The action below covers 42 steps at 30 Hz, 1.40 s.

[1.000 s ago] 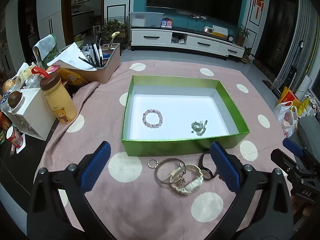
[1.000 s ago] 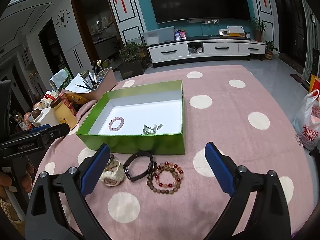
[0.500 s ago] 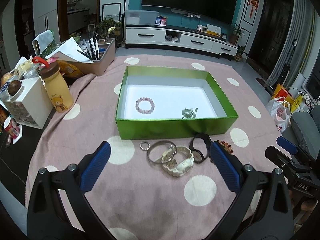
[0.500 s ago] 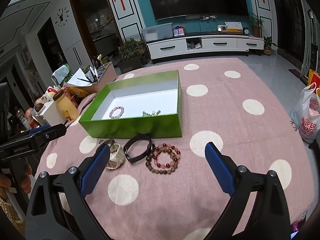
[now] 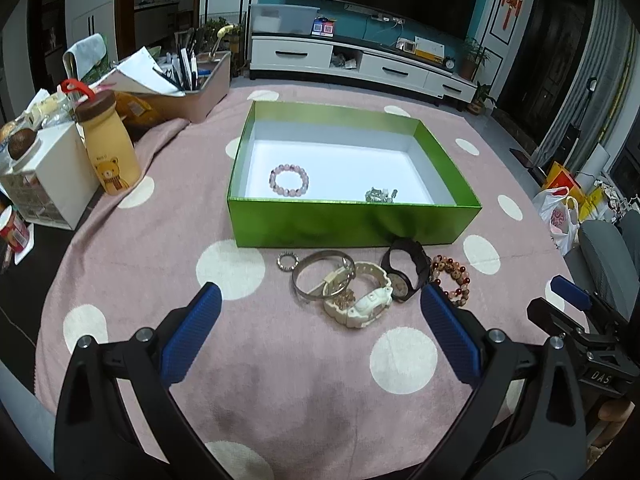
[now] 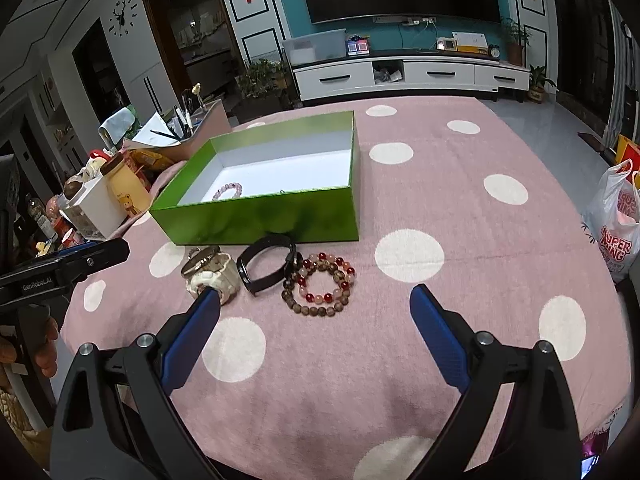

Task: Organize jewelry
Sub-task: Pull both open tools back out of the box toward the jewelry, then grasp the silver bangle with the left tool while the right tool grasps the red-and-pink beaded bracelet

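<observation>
A green box (image 5: 352,228) (image 6: 260,220) sits on the pink dotted cloth. It holds a pink bead bracelet (image 5: 289,181) (image 6: 228,191) and a small green piece (image 5: 380,194). In front of the box lie a small ring (image 5: 287,260), a silver bangle (image 5: 322,276), a cream watch (image 5: 360,300) (image 6: 212,274), a black watch (image 5: 404,270) (image 6: 266,264) and red and brown bead bracelets (image 5: 452,280) (image 6: 320,290). My left gripper (image 5: 320,320) is open and empty, just short of the pile. My right gripper (image 6: 316,320) is open and empty, just short of the bead bracelets.
At the left stand a yellow bear bottle (image 5: 106,148), a white box (image 5: 44,172) and a tray of pens and papers (image 5: 180,88). A white plastic bag (image 6: 616,220) hangs past the table's right edge. The cloth's near edge lies right below both grippers.
Both grippers have pulled back and lower, away from the box; the jewelry pile now lies ahead of the fingertips. Nothing on the table has moved.
</observation>
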Each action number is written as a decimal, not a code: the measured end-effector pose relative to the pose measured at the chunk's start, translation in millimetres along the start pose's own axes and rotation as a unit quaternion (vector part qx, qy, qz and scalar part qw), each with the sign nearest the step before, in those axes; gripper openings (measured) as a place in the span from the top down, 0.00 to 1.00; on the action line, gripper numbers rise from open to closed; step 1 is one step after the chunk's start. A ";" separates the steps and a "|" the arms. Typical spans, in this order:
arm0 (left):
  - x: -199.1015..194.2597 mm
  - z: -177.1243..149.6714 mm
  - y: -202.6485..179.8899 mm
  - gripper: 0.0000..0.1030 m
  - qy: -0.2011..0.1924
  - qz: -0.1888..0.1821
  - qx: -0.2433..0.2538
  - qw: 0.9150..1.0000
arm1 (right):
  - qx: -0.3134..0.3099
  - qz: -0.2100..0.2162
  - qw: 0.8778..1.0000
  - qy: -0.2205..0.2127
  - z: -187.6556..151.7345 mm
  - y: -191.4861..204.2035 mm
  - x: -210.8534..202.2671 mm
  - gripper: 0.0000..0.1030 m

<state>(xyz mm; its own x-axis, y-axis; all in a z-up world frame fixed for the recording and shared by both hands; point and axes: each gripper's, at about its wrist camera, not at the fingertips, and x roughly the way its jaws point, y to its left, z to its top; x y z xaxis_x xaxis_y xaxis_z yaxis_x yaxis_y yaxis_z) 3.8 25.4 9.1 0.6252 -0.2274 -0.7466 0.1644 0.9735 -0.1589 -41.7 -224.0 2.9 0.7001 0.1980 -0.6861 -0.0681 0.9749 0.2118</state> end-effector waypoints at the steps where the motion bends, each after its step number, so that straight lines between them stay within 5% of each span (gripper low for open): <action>1: 1.3 -1.7 1.3 0.02 0.001 -0.001 -0.003 1.000 | 0.001 0.001 1.000 0.002 -1.2 -1.8 0.8 0.07; 19: 40.6 -24.5 23.9 0.03 0.040 -0.015 -0.044 0.998 | 0.006 0.014 0.999 0.035 -14.3 -18.4 30.1 0.07; 27: 55.7 -18.5 37.6 0.11 0.047 -0.017 -0.069 0.996 | 0.020 0.012 0.999 0.043 -12.5 -27.9 45.3 0.08; 36: 75.8 -7.8 43.7 0.21 0.048 -0.019 -0.085 0.995 | 0.005 0.009 0.999 0.047 -8.3 -27.7 62.6 0.38; 42: 89.7 -6.4 45.6 0.27 0.057 -0.020 -0.092 0.994 | 0.020 0.016 0.998 0.058 -4.3 -31.0 78.1 0.50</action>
<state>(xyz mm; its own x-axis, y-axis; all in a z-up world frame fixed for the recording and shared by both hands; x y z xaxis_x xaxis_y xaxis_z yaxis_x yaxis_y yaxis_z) 62.5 49.5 -69.2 0.5291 -0.2725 -0.8036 0.0385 0.9538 -0.2981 12.0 -238.3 -60.2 0.6103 0.2414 -0.7545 -0.0581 0.9635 0.2613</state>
